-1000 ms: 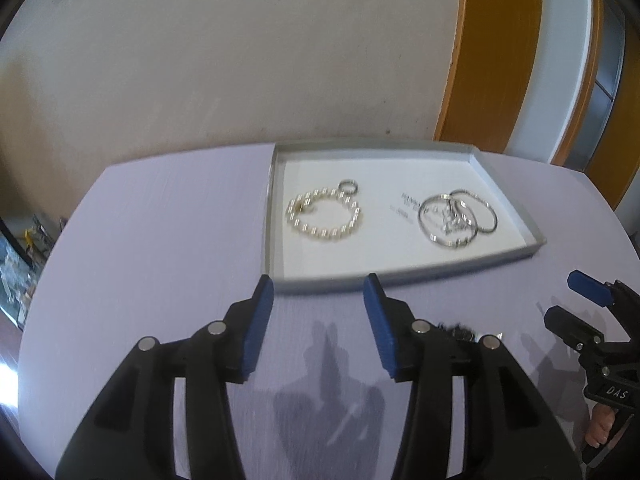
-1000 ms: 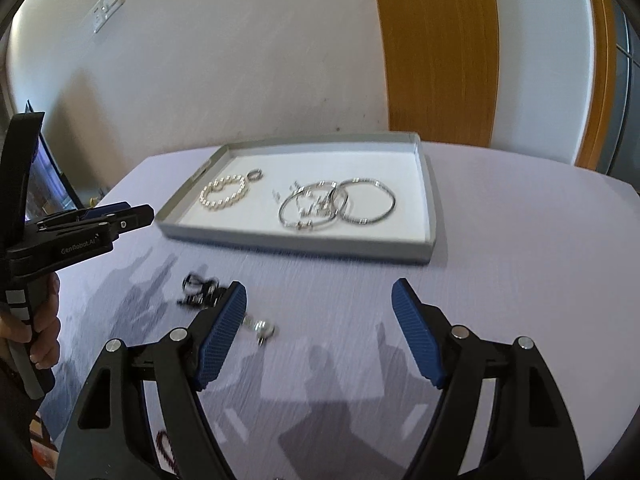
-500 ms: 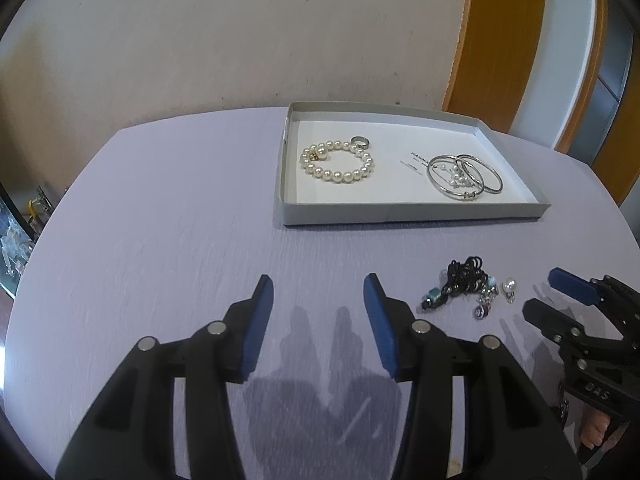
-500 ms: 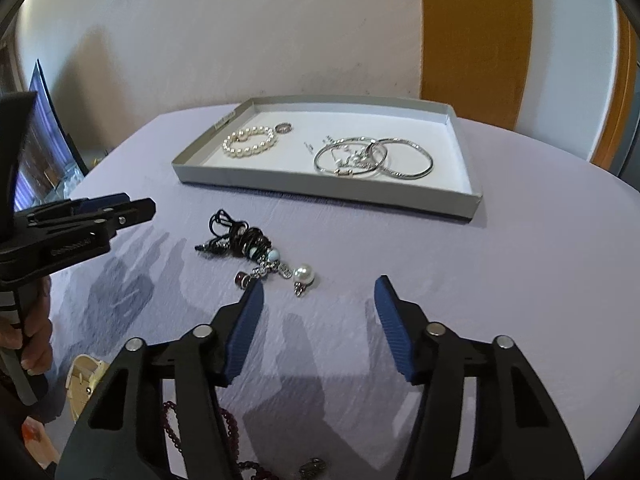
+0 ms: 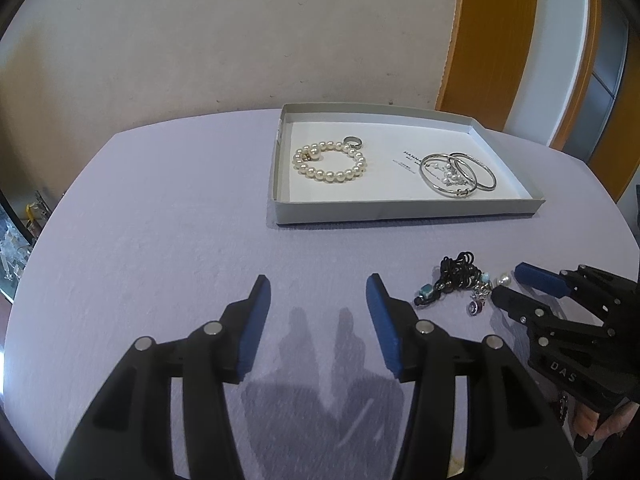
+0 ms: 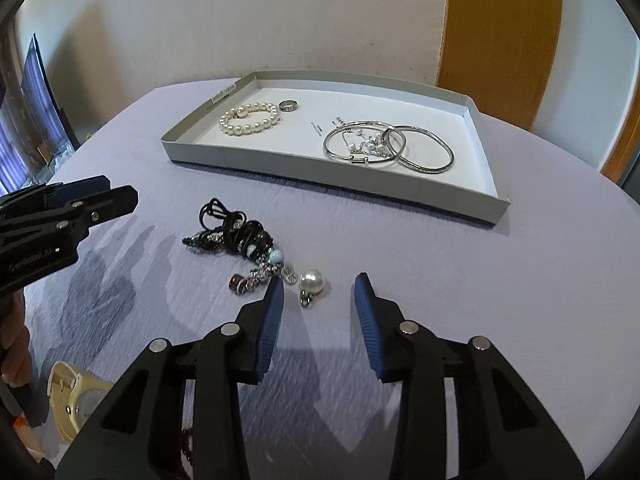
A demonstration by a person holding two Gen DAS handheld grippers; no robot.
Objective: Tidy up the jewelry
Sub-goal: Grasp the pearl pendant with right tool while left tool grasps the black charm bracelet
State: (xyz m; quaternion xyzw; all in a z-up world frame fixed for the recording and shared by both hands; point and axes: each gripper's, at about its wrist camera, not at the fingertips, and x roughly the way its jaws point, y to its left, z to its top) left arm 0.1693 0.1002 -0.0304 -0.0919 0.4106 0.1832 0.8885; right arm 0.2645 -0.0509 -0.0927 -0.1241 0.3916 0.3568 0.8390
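Note:
A grey tray (image 5: 400,213) (image 6: 280,158) on the lilac table holds a pearl bracelet (image 5: 330,162) (image 6: 250,119), a ring (image 5: 353,142) (image 6: 288,105) and silver bangles (image 5: 458,176) (image 6: 388,148). A tangle of black cord with charms (image 5: 456,276) (image 6: 236,236) and a pearl charm (image 6: 311,282) lie loose in front of the tray. My right gripper (image 6: 318,292) is open, its fingers on either side of the pearl charm. My left gripper (image 5: 318,292) is open and empty, left of the tangle.
A cream watch-like object (image 6: 76,404) and dark red beads (image 6: 186,444) lie at the near left edge in the right wrist view. The table edge curves round on both sides. A wall and an orange door frame (image 5: 496,36) stand behind the tray.
Both grippers have drawn back from the tray and come lower. The right gripper has moved forward onto the pearl charm and narrowed its opening. The loose tangle has come into view.

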